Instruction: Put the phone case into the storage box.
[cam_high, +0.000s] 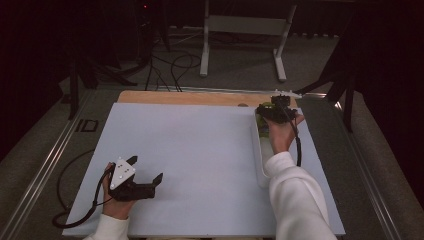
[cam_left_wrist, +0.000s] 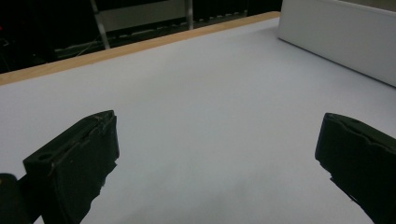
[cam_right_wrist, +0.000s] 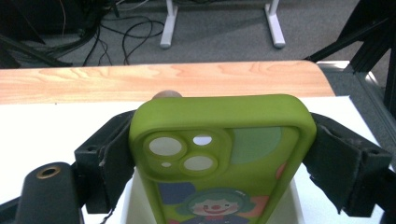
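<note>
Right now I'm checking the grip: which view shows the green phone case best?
The right gripper view: the green phone case sits close, clamped between the jaws. The high view shows it small and partly hidden.

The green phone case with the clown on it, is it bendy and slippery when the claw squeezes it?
The green rubbery-looking phone case is probably a little bendy: it looks like an empty shell with open camera holes. It likely grips well, since its matte sides sit clamped in the right claw. It is probably light too.
</note>
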